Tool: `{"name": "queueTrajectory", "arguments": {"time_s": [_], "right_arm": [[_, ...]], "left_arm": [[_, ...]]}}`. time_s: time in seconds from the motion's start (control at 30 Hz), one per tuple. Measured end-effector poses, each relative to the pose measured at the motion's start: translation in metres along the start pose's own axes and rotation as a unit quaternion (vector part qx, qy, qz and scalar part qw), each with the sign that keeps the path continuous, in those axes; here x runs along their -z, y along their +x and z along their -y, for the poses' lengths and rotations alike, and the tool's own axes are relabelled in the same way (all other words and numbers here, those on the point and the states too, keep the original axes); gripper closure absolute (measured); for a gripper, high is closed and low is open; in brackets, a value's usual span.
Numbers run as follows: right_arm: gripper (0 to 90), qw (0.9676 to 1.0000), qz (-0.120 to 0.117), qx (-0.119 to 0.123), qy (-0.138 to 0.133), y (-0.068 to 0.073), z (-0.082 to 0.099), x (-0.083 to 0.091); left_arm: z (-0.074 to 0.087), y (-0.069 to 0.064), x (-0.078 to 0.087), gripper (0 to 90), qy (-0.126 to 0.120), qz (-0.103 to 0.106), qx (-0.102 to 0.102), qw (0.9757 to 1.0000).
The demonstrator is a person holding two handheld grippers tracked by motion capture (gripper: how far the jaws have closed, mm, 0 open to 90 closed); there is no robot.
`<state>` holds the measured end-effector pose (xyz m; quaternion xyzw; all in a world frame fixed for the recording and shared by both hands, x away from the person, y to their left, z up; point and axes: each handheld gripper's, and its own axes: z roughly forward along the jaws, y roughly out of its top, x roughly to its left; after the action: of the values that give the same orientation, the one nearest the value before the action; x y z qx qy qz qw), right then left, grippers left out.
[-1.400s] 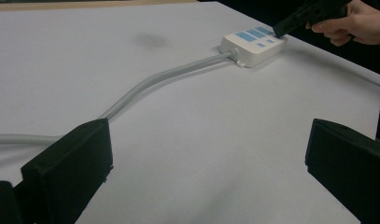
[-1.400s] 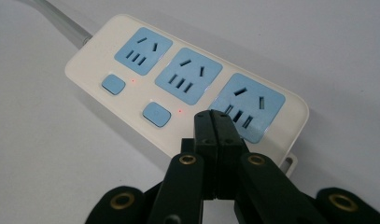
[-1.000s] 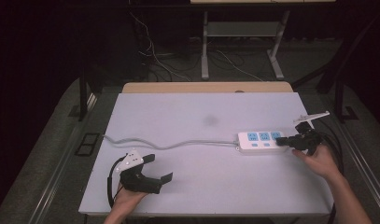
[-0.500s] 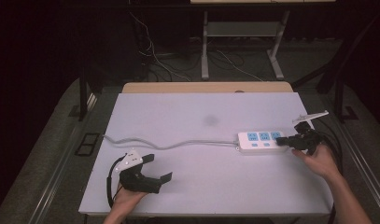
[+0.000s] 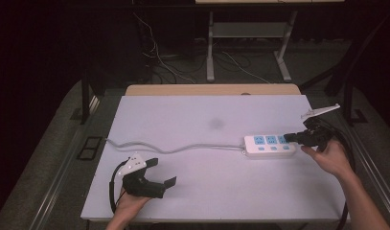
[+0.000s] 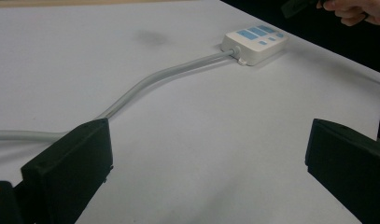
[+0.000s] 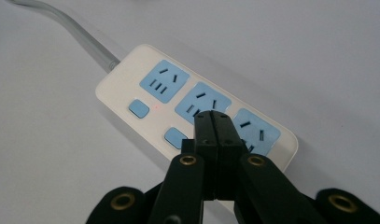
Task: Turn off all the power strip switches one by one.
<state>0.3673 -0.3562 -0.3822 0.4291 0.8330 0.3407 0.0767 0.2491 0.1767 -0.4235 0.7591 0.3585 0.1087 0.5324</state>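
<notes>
- Fingers (image 6: 68,168) of the left gripper (image 5: 156,173) are standing wide apart with nothing between them, while those of the right gripper (image 5: 289,137) are pressing flat together, also gripping nothing.
- Spreading under everything is the white counter (image 5: 202,115), its surface bare apart from a faint grey smudge (image 5: 215,123) near the middle.
- Running across it is a grey cable (image 5: 173,149), snaking from the left edge to the left end of the power strip.
- Lying at the right side of the counter is the white power strip (image 5: 270,145) (three blue sockets in a row, with small blue buttons alongside them).
- Resting near the front left corner, the left gripper is sitting in the person's left hand (image 5: 130,203), well apart from the strip and pointing toward it.
- Held by the right hand (image 5: 329,158), the right gripper is hovering at the strip's right end; in the right gripper view its closed tips are sitting over the strip between the middle and end sockets, though whether they are touching it is unclear.
</notes>
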Motion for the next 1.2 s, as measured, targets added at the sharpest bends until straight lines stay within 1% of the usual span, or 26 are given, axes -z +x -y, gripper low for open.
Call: {"name": "queueTrajectory", "arguments": {"time_s": [0.27,0.43,0.67,0.8,1.2], "right_arm": [[90.0,0.9999,-0.011,0.007,0.004,0.007,-0.007,0.002],[90.0,0.9998,-0.016,0.006,0.006,0.010,-0.011,0.002],[90.0,0.9996,-0.024,0.013,0.012,0.015,-0.016,-0.005],[90.0,0.9994,-0.023,0.014,0.021,0.015,-0.016,-0.011],[90.0,0.9991,-0.026,0.012,0.031,0.014,-0.016,-0.021]], "left_arm": [[0.000,0.000,0.000,0.0,0.000,0.001,0.000,1.0000],[0.000,-0.001,-0.001,0.0,0.000,0.002,-0.001,1.0000],[0.000,-0.001,0.000,0.0,0.001,0.001,-0.002,1.0000],[0.000,0.000,0.000,0.0,0.000,0.002,-0.001,1.0000],[0.000,0.000,0.001,0.0,-0.001,0.002,0.001,1.0000]]}}
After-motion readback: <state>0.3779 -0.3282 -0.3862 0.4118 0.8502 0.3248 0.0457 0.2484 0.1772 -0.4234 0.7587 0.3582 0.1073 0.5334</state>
